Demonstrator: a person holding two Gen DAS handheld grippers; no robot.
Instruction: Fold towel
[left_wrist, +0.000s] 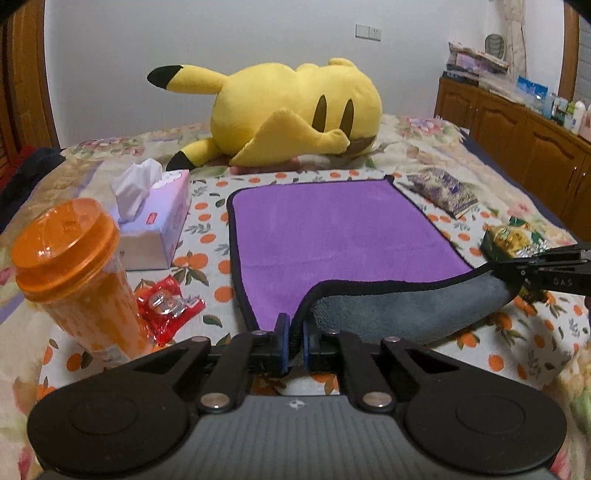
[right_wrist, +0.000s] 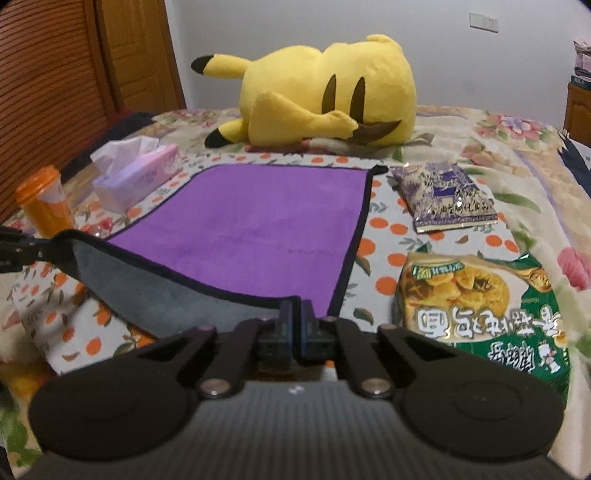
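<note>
Towel near corners pinched | left gripper, right gripper jaws clamped on hem | "OAS" on right gripper

Ahead I see open room over the purple towel. The orange cup and tissue box crowd its left, snack packets its right, the plush toy beyond.

A floral bed carries an orange-print cloth, purple towel, yellow plush, tissue box, orange cup and snack packets.
</note>
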